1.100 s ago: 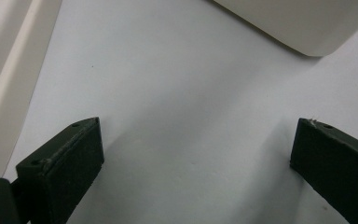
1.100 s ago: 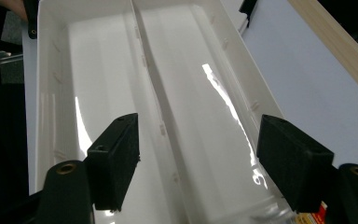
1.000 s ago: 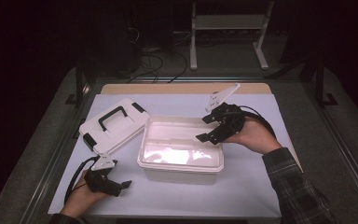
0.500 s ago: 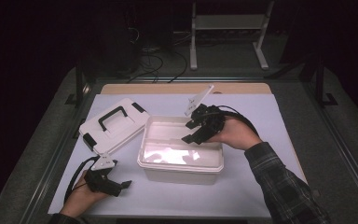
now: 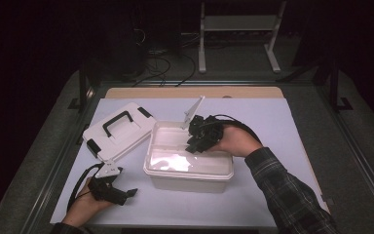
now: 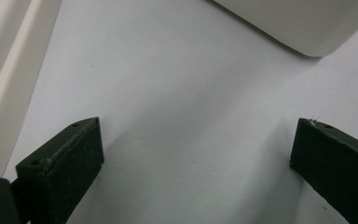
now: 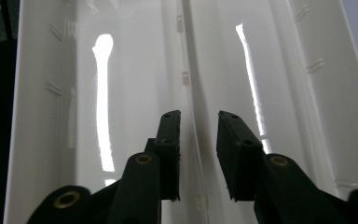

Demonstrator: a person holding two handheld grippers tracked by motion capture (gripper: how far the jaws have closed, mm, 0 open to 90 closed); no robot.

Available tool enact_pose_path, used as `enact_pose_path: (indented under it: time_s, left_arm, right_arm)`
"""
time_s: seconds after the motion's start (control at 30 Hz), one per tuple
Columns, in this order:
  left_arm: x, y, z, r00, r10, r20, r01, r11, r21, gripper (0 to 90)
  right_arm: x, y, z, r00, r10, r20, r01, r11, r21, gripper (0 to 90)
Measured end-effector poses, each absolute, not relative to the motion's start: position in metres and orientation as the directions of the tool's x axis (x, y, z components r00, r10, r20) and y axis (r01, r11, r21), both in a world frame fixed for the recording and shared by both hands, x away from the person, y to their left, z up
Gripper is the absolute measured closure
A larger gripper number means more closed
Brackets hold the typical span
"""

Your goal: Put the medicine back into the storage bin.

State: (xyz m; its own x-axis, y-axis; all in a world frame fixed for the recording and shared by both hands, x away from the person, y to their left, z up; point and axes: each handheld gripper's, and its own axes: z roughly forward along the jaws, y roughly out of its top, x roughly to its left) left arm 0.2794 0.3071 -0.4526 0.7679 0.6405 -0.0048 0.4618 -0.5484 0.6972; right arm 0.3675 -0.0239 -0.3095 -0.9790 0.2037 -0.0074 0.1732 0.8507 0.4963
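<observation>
Box: a white plastic box (image 5: 189, 165) stands open near the middle of the worktop (image 5: 272, 126), its glossy inside catching the light.
Divider: in the right gripper view a thin upright ridge (image 7: 185, 70) runs down the middle of the box floor, splitting it into two long compartments.
Lid: a white lid (image 5: 118, 130) with a black handle and black latches lies flat on the worktop just beside the box's far-left corner; I cannot tell whether the two touch.
Right gripper: the right gripper (image 5: 195, 145) hangs over the box's far-right part, its tips dipped inside the rim.
Right jaws: they have just been closing and now stand a narrow gap apart, one on each side of the divider line; the right gripper view (image 7: 198, 154) does not make clear whether the pads press on the ridge.
Left gripper: the left gripper (image 5: 129, 193) rests low on the worktop near its front-left edge, well apart from the box's front-left corner.
Left jaws: wide apart in the left gripper view (image 6: 193, 168), with bare worktop between them and a rounded box corner (image 6: 303, 23) beyond.
Sleeve: a plaid sleeve (image 5: 292, 195) covers the right forearm.
</observation>
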Motion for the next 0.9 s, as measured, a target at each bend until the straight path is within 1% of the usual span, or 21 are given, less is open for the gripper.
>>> enact_pose_path:
  time_s: [0.27,0.9]
  left_arm:
    - [0.2795,0.3071,-0.4527,0.768,0.64,-0.005,0.462,-0.548,0.697,1.3]
    - [0.2796,0.3072,-0.4526,0.768,0.64,-0.006,0.463,-0.548,0.697,1.2]
  right_arm:
    - [0.3681,-0.0206,-0.3152,-0.982,0.19,-0.008,0.164,0.869,0.468,84.9]
    - [0.3652,-0.0187,-0.3097,-0.987,0.159,-0.033,0.128,0.886,0.446,88.0]
